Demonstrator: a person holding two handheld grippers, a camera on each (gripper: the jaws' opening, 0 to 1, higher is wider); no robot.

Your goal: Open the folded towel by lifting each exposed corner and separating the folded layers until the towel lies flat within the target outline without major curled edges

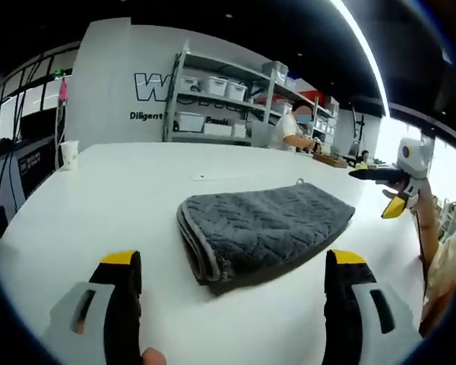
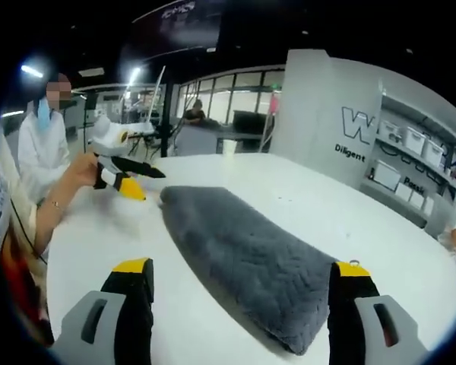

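Note:
A dark grey towel (image 1: 262, 232) lies folded on the white table (image 1: 121, 205), its stacked layer edges facing my left gripper. My left gripper (image 1: 232, 293) stands open just short of that folded edge, nothing between its yellow-tipped jaws. In the right gripper view the same towel (image 2: 247, 266) runs lengthways between the jaws of my right gripper (image 2: 239, 293), which is open and held a little above its near end. My right gripper (image 1: 391, 190) is seen from the left gripper view beyond the towel's right side, and my left gripper (image 2: 133, 179) in the right gripper view past the towel's far end.
A paper cup (image 1: 69, 154) stands at the table's far left edge. Metal shelves (image 1: 213, 99) with white bins stand behind the table, where a person (image 1: 292, 129) is working. A hand and sleeve (image 2: 42, 205) hold the left gripper. A thin light object (image 1: 205, 178) lies beyond the towel.

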